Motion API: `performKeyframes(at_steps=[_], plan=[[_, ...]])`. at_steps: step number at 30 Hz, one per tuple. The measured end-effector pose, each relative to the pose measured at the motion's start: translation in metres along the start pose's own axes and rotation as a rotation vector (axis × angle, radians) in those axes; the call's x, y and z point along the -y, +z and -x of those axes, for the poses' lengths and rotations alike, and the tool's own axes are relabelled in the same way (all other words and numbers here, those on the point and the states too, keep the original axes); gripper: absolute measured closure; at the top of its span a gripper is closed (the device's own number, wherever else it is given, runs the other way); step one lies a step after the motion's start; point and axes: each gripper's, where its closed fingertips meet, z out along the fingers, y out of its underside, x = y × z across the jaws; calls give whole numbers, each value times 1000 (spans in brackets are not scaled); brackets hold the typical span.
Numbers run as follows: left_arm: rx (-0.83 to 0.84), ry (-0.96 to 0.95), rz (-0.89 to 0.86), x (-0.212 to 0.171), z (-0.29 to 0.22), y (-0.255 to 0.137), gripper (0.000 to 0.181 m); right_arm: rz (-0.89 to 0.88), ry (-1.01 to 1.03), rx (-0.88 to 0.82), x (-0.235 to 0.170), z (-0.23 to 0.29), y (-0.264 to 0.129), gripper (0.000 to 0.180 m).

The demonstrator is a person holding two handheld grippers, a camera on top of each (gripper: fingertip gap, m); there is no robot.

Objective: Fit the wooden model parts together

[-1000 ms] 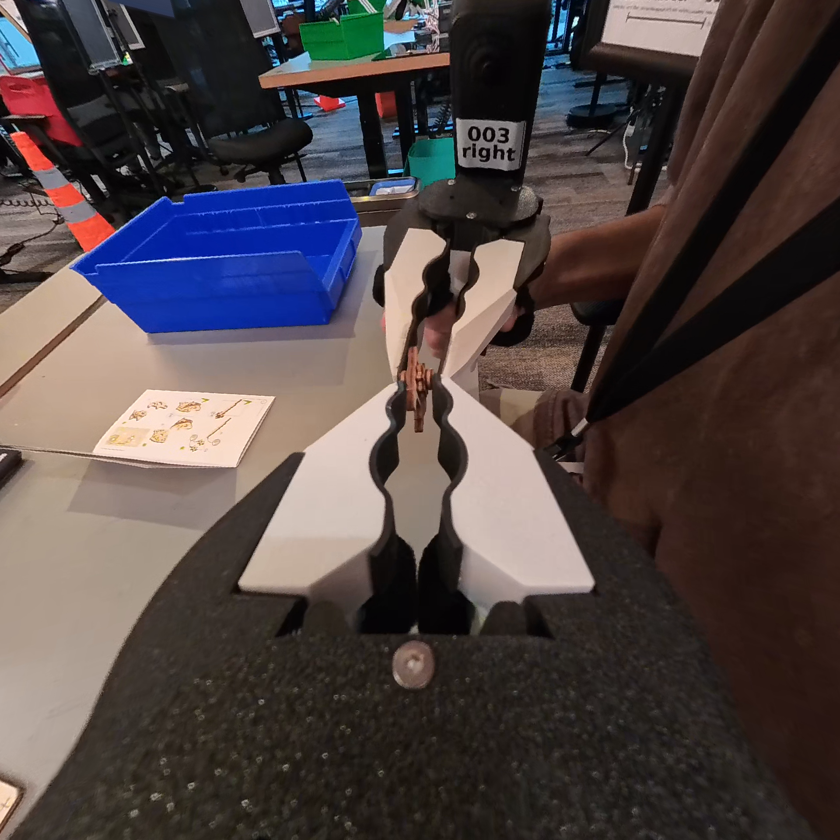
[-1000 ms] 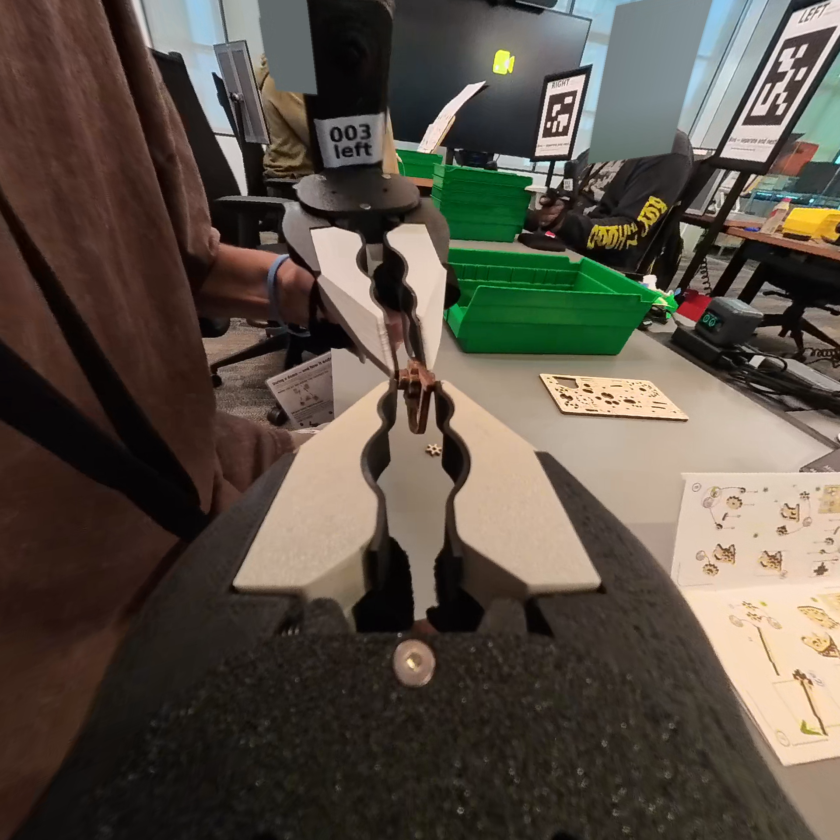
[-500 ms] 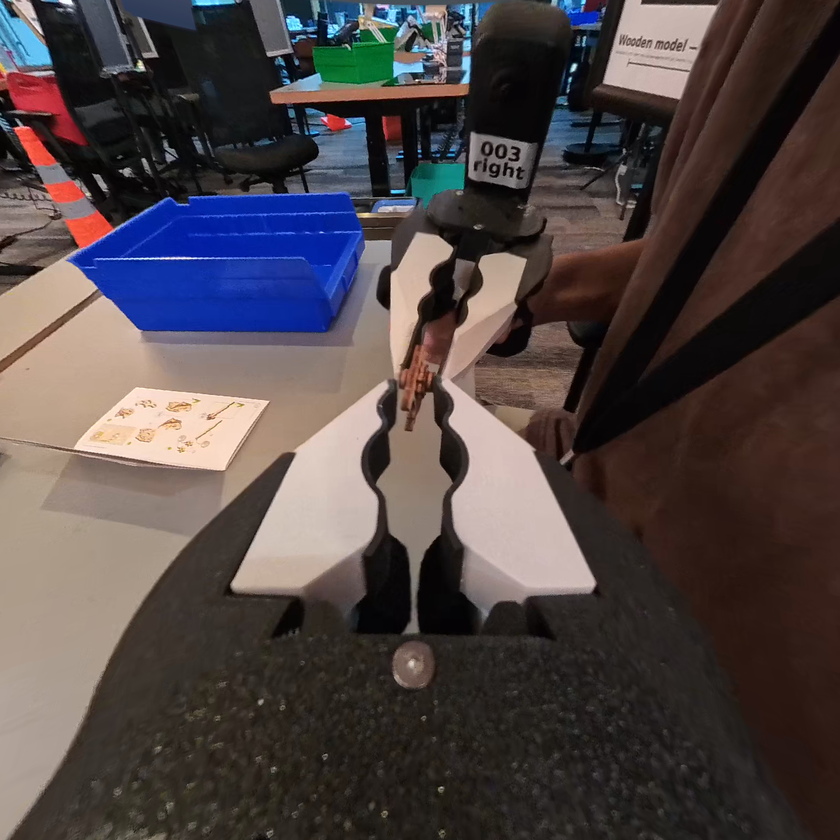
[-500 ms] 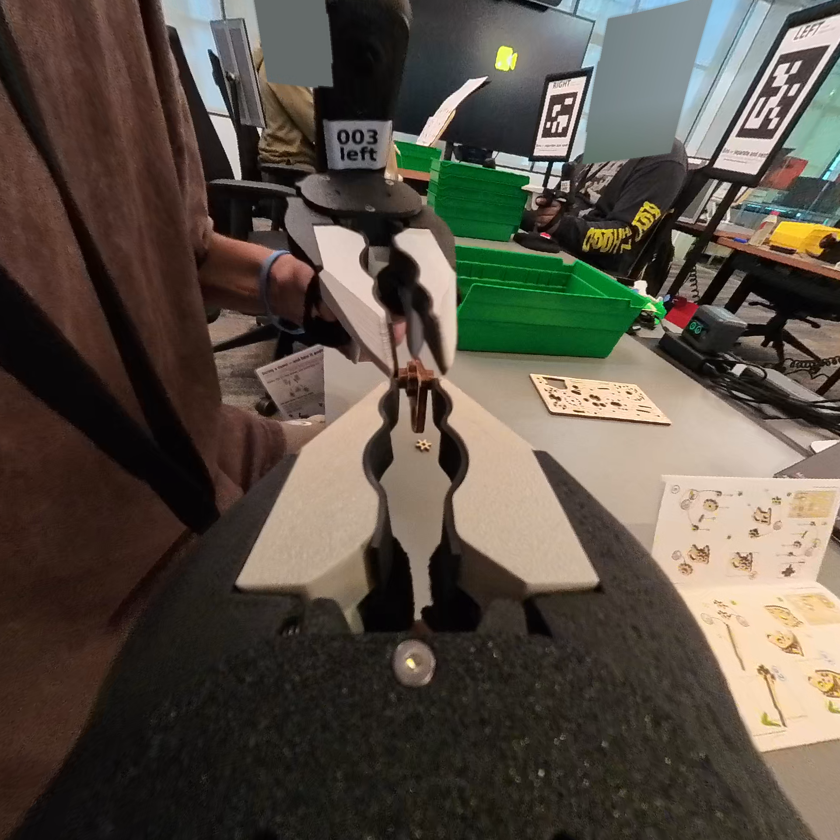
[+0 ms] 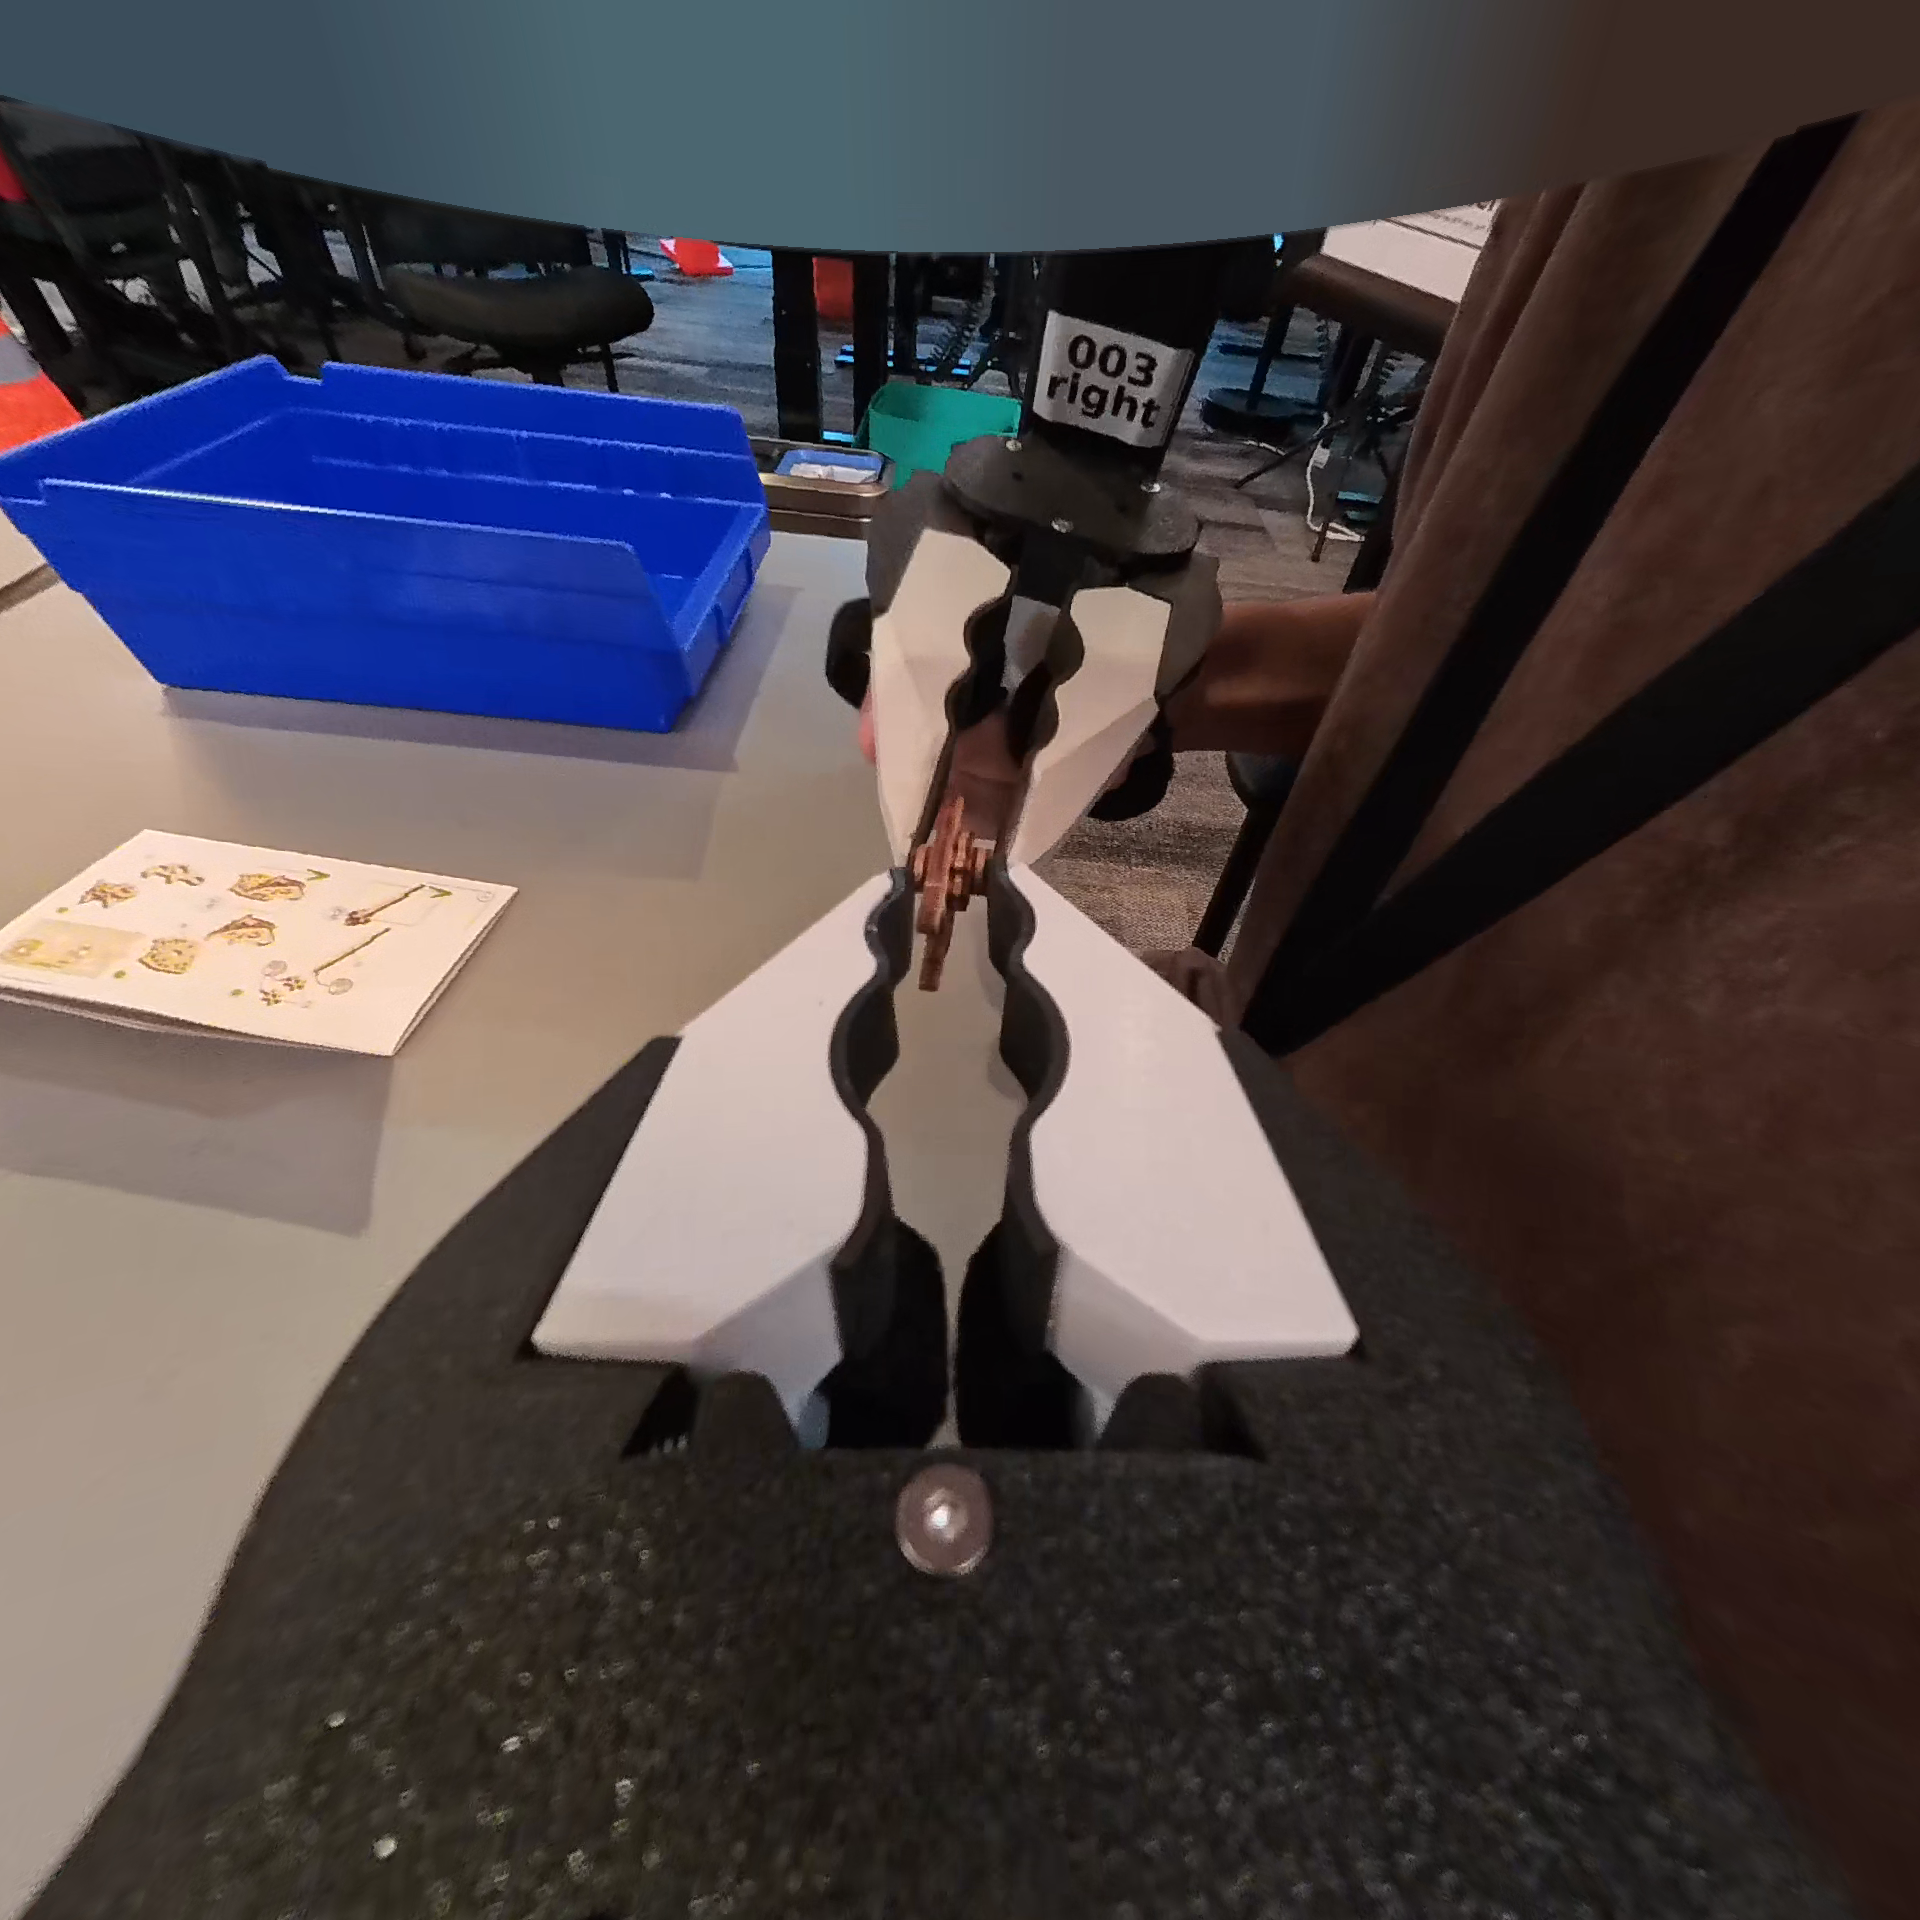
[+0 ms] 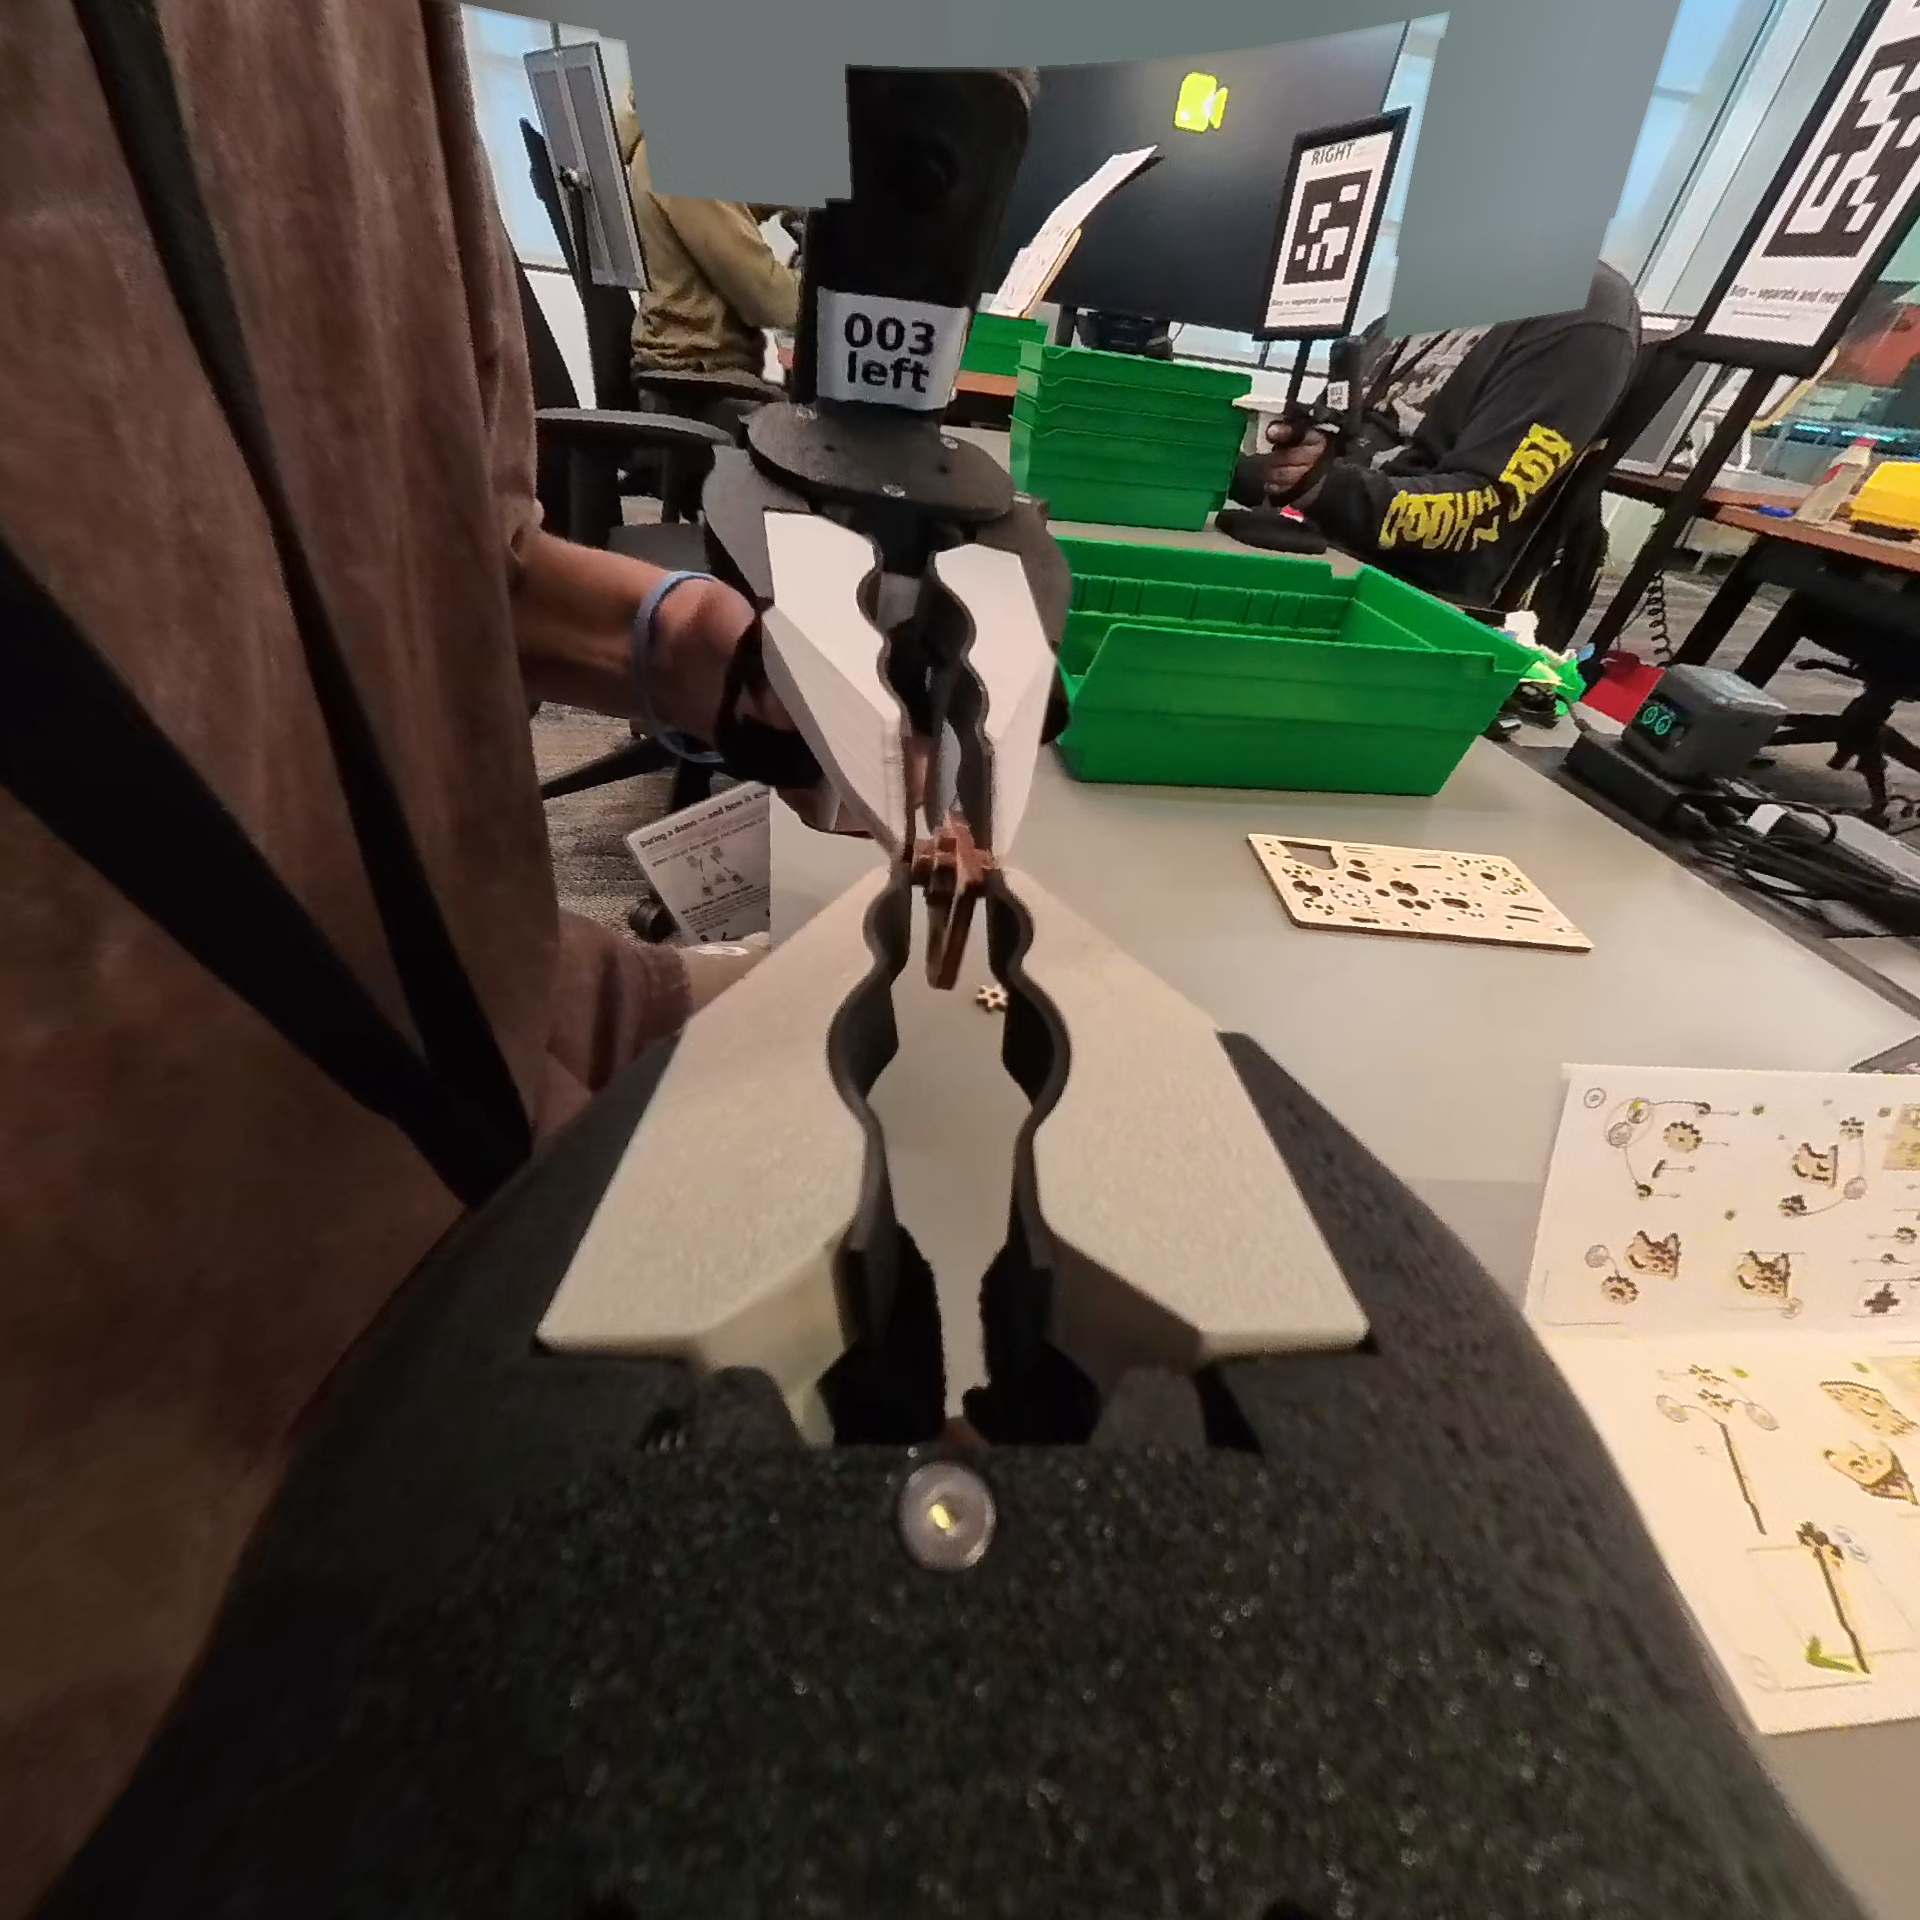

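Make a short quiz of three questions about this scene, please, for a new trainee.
1. True or false: the left gripper and the right gripper meet tip to tip at the brown wooden piece, above the table.
2. What small loose thing lies on the grey table just beyond the right gripper's tips?
A. a screw
B. a pale wooden gear
C. a coin
3. Fill in: the bin in the left wrist view is ____; the bin in the right wrist view is ____.

Key
1. True.
2. B.
3. Blue; green.
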Motion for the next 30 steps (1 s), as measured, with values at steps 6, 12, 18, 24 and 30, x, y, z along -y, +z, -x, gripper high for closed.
performKeyframes(at_steps=[6, 12, 18, 24, 30], plan=[[46, 41, -3, 6, 4, -2, 171, -33, 74, -7, 5, -4, 0, 165], [63, 79, 23, 3, 5, -1, 172, -31, 120, 6, 1, -5, 0, 165], [66, 1, -38, 5, 17, -11, 170, -16, 115, -36, -5, -14, -3, 165], [217, -153, 141, -30, 64, -59, 164, 96, 224, -61, -33, -28, -3, 165], [376, -186, 385, -98, 70, -68, 162, 409, 357, -64, -93, -25, 4, 165]])
